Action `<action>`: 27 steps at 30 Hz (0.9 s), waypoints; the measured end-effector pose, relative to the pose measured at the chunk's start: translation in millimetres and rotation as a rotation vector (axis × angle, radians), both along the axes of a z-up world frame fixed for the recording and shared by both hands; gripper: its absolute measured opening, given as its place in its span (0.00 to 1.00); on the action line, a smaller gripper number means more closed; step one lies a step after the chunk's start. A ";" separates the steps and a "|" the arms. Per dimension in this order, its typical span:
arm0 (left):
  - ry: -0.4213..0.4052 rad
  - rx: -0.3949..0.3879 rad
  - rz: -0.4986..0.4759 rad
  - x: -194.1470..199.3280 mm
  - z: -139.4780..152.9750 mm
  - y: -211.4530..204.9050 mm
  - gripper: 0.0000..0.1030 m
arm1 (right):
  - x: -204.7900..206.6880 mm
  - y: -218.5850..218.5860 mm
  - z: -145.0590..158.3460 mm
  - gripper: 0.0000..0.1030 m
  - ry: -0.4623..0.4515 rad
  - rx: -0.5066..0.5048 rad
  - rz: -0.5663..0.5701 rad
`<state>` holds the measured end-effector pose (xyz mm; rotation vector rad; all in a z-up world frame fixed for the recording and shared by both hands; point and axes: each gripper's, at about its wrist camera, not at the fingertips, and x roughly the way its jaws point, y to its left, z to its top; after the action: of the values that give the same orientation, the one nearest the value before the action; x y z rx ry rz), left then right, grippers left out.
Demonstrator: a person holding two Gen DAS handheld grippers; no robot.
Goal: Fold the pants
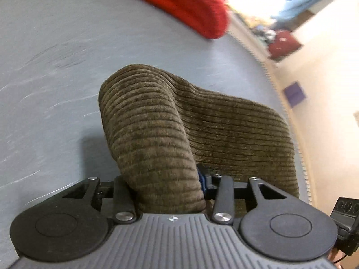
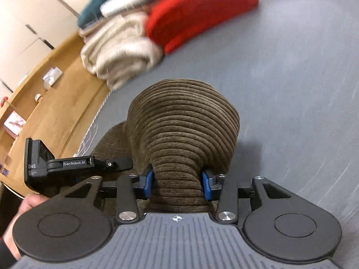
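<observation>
The brown ribbed corduroy pants [image 2: 186, 123] bunch up off the grey-blue cloth-covered table [image 2: 291, 78], pinched at two places. The right gripper [image 2: 178, 183] has its blue pads squeezing a thick roll of the fabric; the left gripper [image 1: 166, 188] is likewise clamped on a fold. This looks like the carry-over of a fold. Next, both ends need laying down level, edges aligned, clear of the red folded garment [image 1: 184, 2].

Grey table surface [image 2: 291, 89] lies open ahead and right. Far left, folded red knit garment [image 2: 197, 11] and cream fleece stack [image 2: 121, 51] block passage. Bunched brown corduroy pants [image 2: 186, 121] fill the near middle.
</observation>
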<state>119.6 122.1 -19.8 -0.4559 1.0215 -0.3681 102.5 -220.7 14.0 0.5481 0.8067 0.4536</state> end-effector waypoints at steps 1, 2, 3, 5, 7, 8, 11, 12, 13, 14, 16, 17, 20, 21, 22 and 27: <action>-0.021 -0.006 -0.021 2.6 6.8 -12.8 0.44 | -0.9 -7.3 11.4 0.42 -0.044 -0.040 -0.004; -0.042 -0.015 -0.041 5.5 12.7 -26.0 0.44 | -0.8 -15.5 21.5 0.42 -0.081 -0.086 -0.005; -0.054 -0.025 -0.055 6.8 16.5 -37.0 0.44 | 0.4 -24.7 28.6 0.42 -0.099 -0.118 -0.012; -0.080 -0.043 -0.079 12.2 21.2 -61.0 0.47 | 4.6 -49.5 37.3 0.42 -0.116 -0.132 -0.046; -0.101 -0.009 -0.070 11.6 23.6 -81.5 0.62 | 10.9 -72.5 41.0 0.42 -0.124 -0.145 -0.099; -0.124 0.069 -0.042 10.4 25.8 -92.9 0.77 | 16.6 -83.2 40.3 0.42 -0.125 -0.155 -0.128; -0.197 0.325 -0.014 6.5 32.0 -120.7 0.79 | 44.4 -107.2 18.2 0.54 -0.042 -0.230 -0.223; -0.222 0.381 -0.010 3.7 34.5 -126.7 0.77 | 51.7 -114.5 10.3 0.47 0.026 -0.281 -0.285; -0.242 0.399 -0.007 0.6 36.5 -131.1 0.73 | 53.5 -120.2 6.2 0.42 0.060 -0.315 -0.332; -0.248 0.383 -0.018 -1.6 36.9 -134.3 0.71 | 50.6 -122.6 6.2 0.42 0.054 -0.316 -0.328; -0.231 0.342 -0.075 -5.4 32.4 -143.2 0.71 | 38.7 -115.8 12.5 0.42 0.005 -0.330 -0.267; -0.215 0.332 -0.119 -9.2 27.3 -146.6 0.70 | 31.7 -108.0 15.3 0.42 -0.026 -0.363 -0.228; -0.118 0.384 -0.273 -16.3 -4.6 -162.1 0.44 | 21.6 -85.2 3.5 0.42 -0.024 -0.499 -0.106; -0.049 0.475 -0.309 -18.2 -24.8 -168.7 0.44 | 24.0 -81.1 -7.6 0.42 0.034 -0.542 -0.082; -0.004 0.545 -0.324 -21.0 -40.7 -171.8 0.44 | 27.2 -80.2 -21.0 0.41 0.107 -0.572 -0.065; -0.014 0.520 -0.293 -45.6 -34.5 -169.2 0.43 | 18.1 -85.6 -20.3 0.39 0.128 -0.574 -0.092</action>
<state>74.0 -47.2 -54.4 0.1661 1.1258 -0.3481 120.6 -306.4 -6.3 0.0784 0.9804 0.0883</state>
